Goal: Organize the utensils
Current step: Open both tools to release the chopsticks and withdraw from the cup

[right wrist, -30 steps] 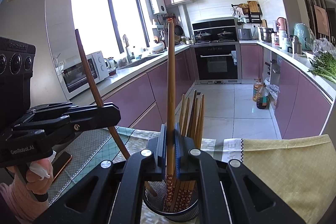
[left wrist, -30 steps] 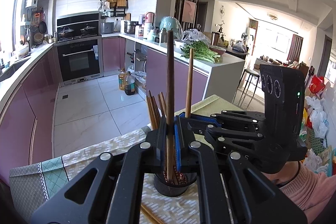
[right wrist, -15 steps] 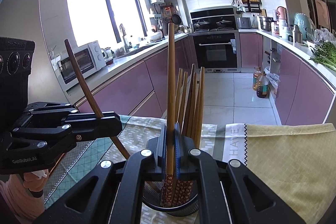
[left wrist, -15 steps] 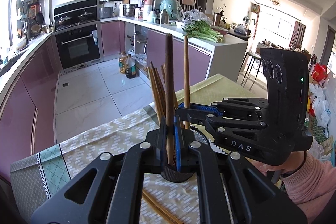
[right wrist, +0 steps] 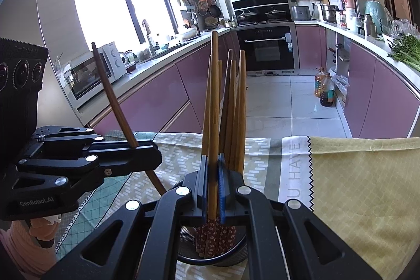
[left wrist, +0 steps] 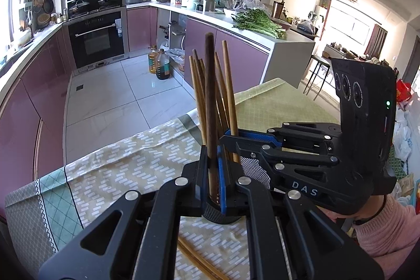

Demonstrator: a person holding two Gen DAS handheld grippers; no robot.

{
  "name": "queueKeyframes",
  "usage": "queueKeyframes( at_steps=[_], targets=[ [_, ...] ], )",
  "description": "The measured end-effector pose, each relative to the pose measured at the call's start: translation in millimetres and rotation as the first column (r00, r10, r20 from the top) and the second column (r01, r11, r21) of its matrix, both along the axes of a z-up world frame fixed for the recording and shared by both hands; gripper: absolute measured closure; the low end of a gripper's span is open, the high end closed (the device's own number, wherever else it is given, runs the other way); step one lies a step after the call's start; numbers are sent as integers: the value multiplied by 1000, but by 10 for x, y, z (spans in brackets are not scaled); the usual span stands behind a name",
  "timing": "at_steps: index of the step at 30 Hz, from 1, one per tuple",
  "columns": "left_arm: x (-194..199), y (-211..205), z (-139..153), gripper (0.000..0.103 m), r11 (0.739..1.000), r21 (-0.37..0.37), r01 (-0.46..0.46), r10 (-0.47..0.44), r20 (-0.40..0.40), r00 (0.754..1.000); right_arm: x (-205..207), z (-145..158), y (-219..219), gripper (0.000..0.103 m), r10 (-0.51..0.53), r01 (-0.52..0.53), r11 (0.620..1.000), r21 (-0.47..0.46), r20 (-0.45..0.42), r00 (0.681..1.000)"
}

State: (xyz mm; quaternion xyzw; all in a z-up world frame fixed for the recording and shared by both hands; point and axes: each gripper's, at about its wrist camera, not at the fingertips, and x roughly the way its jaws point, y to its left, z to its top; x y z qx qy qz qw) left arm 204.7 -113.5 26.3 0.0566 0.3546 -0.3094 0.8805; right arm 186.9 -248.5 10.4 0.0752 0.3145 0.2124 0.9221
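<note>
My left gripper (left wrist: 213, 175) is shut on a dark brown chopstick (left wrist: 210, 96), held upright with its lower end down in the black mesh holder (left wrist: 256, 172). My right gripper (right wrist: 213, 183) is shut on a light wooden chopstick (right wrist: 214, 96), its patterned end inside the same holder (right wrist: 210, 257). Several wooden chopsticks (right wrist: 236, 109) stand in the holder. The right gripper shows in the left wrist view (left wrist: 231, 139), and the left gripper shows in the right wrist view (right wrist: 147, 156), both over the holder. Loose chopsticks (left wrist: 199, 263) lie on the cloth near the holder.
The holder stands on a patterned tablecloth (left wrist: 118, 169) with a yellow-green part to the right (right wrist: 367, 188). The table edge drops to a tiled kitchen floor (left wrist: 110, 96). Purple cabinets (right wrist: 157, 96) and an oven (right wrist: 267, 49) stand beyond.
Both grippers have moved down with their chopsticks, whose lower ends now sit deeper in the holder. Both stay shut.
</note>
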Motion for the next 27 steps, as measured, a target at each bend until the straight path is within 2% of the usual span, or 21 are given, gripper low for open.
queueKeyframes(
  at_steps=[13,18,20,24,26,27],
  targets=[
    [108,40,-162,95,999,-24,-43,42,-29,999,-17,-65,-64,95,-17,17,1000,14,-17,1000],
    [3,154,-200,88,996,-50,-76,76,0,997,-115,-50,-45,94,6,-6,1000,24,-5,1000],
    [-82,235,-190,79,994,-69,-91,92,17,996,-172,-27,-40,84,20,-20,999,27,6,1000],
    [-342,458,-183,68,986,-83,-148,155,86,984,-410,49,9,77,76,-78,997,27,47,996],
    [-496,581,-198,57,979,-85,-185,195,125,973,-538,81,50,70,111,-113,993,19,66,992],
    [-564,629,-207,55,976,-82,-200,210,140,968,-606,85,82,68,133,-134,991,11,73,988]
  ],
)
